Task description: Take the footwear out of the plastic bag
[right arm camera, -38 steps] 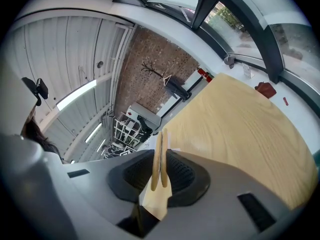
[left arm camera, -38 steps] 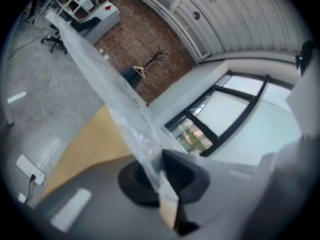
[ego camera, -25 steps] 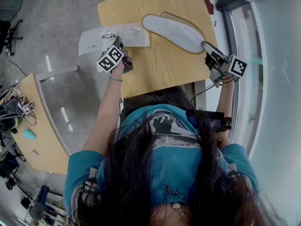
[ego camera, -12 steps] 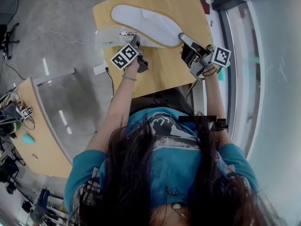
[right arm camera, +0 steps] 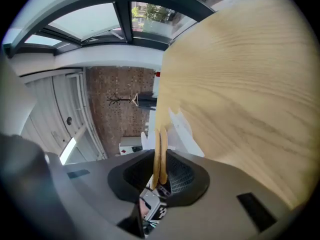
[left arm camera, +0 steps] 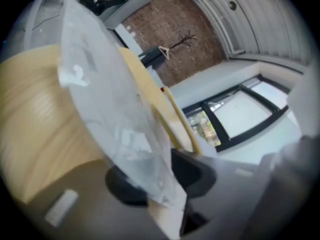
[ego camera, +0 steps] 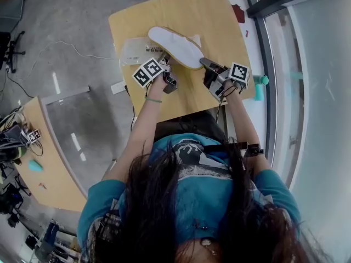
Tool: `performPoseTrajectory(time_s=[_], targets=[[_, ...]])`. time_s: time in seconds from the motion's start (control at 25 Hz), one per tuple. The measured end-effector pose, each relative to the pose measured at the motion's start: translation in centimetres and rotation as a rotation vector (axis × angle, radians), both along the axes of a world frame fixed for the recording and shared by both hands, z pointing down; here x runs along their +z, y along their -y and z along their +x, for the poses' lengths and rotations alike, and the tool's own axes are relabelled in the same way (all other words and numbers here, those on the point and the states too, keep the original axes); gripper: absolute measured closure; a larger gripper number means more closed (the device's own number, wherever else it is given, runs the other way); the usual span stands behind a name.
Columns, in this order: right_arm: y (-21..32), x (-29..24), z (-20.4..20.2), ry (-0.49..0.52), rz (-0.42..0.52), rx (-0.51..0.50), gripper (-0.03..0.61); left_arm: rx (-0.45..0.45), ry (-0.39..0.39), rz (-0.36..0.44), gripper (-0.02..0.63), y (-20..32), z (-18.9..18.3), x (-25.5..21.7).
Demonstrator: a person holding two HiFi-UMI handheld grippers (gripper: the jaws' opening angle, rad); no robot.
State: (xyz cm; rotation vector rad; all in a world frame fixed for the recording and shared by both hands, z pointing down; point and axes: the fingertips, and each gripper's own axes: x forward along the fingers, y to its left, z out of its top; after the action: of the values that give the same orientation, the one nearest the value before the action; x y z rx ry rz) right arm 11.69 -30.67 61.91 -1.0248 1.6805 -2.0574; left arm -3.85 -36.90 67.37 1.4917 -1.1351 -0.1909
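Note:
A pair of flat white slippers (ego camera: 175, 47) with tan edges lies on the wooden table (ego camera: 164, 15), its near end held in my right gripper (ego camera: 204, 63). In the right gripper view the two thin soles (right arm camera: 160, 154) stand edge-on between the pads of that gripper (right arm camera: 160, 176), which is shut on them. The clear plastic bag (ego camera: 137, 52) lies flat to the left of the slippers, partly under them. My left gripper (ego camera: 166, 64) is at the bag's near right corner. Its jaws (left arm camera: 160, 184) are opening, with the bag's edge (left arm camera: 100, 99) still between them.
A teal object (ego camera: 260, 81) sits at the table's right edge beside a glass wall. A small dark red thing (ego camera: 237, 12) lies at the far right corner. A second wooden desk (ego camera: 44, 163) with gear stands to the left across grey floor.
The right gripper has carried the slippers leftwards and nearer, up against the bag. The left gripper and the bag have shifted to the right, so both grippers now stand close together.

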Motion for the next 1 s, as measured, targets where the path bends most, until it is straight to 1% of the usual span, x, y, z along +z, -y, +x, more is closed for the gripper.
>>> performPoseTrajectory(time_s=[0.08,0.12,0.16,0.24,0.32,0.4,0.48,0.52,0.64,0.72,0.84,0.92,1.0], targets=[[-0.1,1.5,0.6,-0.016,-0.041,0.025,0.505,0.022,-0.045,-0.019,0.392,-0.1,0.5,-0.1],[-0.3,2.3,0.9,-0.03,-0.056,0.024,0.505,0.034,-0.049,-0.023,0.372,-0.3,0.7,-0.2],[-0.4,2.9,1.0,-0.047,-0.066,0.017,0.505,0.046,-0.036,-0.026,0.365,-0.4,0.8,-0.2],[-0.3,3.8,1.2,-0.086,-0.074,0.004,0.505,0.06,0.015,-0.041,0.365,-0.7,0.5,-0.1],[-0.1,4.5,1.3,-0.158,-0.068,-0.02,0.503,0.063,0.05,-0.078,0.359,-1.1,0.0,0.0],[0.1,4.9,1.4,-0.235,-0.059,-0.047,0.503,0.065,0.056,-0.124,0.332,-1.7,-0.3,-0.2],[0.3,5.0,1.4,-0.27,-0.053,-0.05,0.503,0.084,0.055,-0.15,0.293,-2.6,-0.3,-0.6],[0.4,5.0,1.4,-0.279,-0.047,-0.052,0.503,0.103,0.056,-0.151,0.293,-3.1,-0.1,-0.9],[0.5,5.1,1.1,-0.311,0.0,-0.088,0.503,0.186,0.067,-0.126,0.293,-4.7,0.6,-1.7],[0.6,5.0,1.0,-0.357,0.037,-0.129,0.498,0.232,0.072,-0.105,0.293,-5.6,1.0,-2.1],[0.9,4.2,1.2,-0.466,0.09,-0.183,0.398,0.265,0.095,-0.07,0.293,-6.1,1.2,-2.8],[1.3,3.2,1.4,-0.524,0.126,-0.206,0.373,0.281,0.115,-0.037,0.293,-6.2,1.2,-3.6],[1.3,1.9,1.4,-0.556,0.168,-0.233,0.368,0.292,0.129,0.001,0.293,-6.3,1.1,-4.6]])
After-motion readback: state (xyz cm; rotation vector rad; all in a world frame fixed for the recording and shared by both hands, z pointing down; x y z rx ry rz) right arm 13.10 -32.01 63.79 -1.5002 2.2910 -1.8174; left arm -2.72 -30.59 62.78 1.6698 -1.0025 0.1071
